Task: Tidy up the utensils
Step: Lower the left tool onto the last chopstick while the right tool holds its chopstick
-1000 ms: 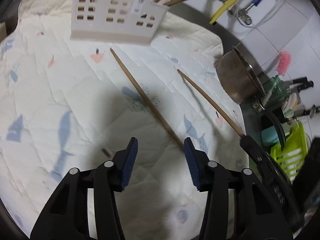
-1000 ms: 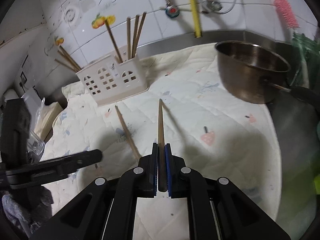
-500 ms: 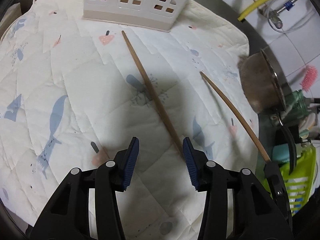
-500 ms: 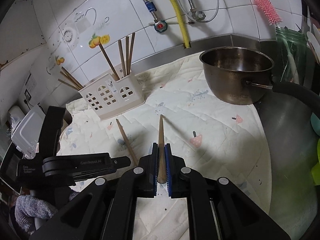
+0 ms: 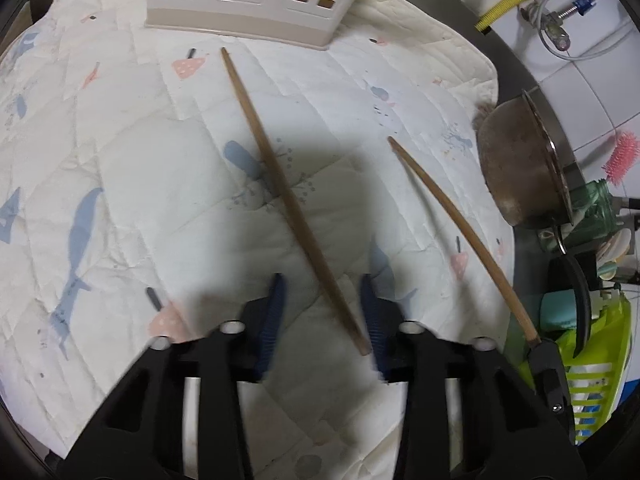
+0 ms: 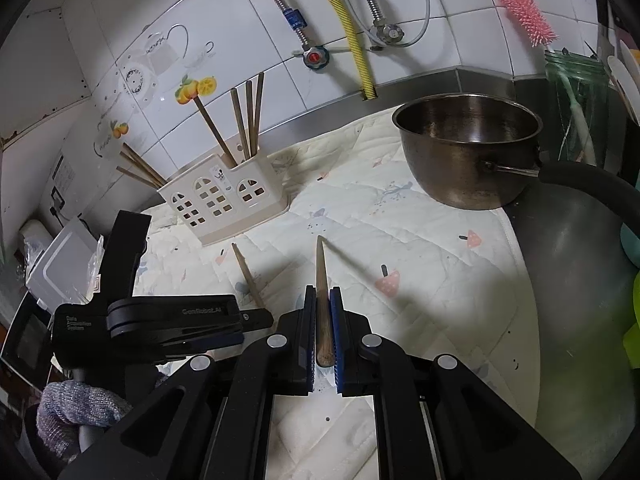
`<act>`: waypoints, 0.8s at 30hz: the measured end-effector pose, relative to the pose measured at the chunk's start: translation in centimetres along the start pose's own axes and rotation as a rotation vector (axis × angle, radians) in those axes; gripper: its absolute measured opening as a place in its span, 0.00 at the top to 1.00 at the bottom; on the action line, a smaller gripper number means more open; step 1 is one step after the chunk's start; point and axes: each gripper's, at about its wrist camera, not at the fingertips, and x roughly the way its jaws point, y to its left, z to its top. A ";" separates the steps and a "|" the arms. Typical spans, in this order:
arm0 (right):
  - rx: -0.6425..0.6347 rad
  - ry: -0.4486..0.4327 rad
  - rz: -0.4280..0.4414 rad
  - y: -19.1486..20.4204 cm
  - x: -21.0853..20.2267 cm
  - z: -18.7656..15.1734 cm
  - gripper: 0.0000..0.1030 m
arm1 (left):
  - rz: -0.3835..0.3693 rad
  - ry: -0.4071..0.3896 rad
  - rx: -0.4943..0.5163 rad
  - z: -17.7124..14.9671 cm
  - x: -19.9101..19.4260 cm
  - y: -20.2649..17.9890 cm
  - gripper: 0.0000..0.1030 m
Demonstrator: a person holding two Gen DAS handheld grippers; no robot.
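Observation:
One wooden chopstick [image 5: 276, 184] lies slantwise on the quilted mat [image 5: 120, 184]. Its near end sits between the blue pads of my left gripper [image 5: 322, 284], close to the right pad. The jaws are closing and a gap still shows on both sides. My right gripper [image 6: 322, 300] is shut on a second chopstick [image 6: 320, 268], holding it by the thick end above the mat. That chopstick [image 5: 452, 224] also shows in the left wrist view. A white house-shaped holder [image 6: 224, 200] at the back of the mat has several chopsticks standing in it.
A steel pot [image 6: 468, 152] with a black handle stands at the mat's right edge. Beyond it are a green glass jar [image 6: 576, 92], a pink brush [image 6: 524, 8] and a lime-green basket [image 5: 592, 376]. A gloved hand [image 6: 76, 408] holds the left gripper [image 6: 256, 320].
The left gripper has slid over the lying chopstick's near end, and its jaws have narrowed around it. The right gripper keeps its hold on the other chopstick and has drifted slightly.

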 end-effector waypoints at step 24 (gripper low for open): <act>-0.004 0.003 0.003 0.3 0.2 0.0 0.93 | -0.038 0.007 0.057 -1.0 -1.8 2.6 0.93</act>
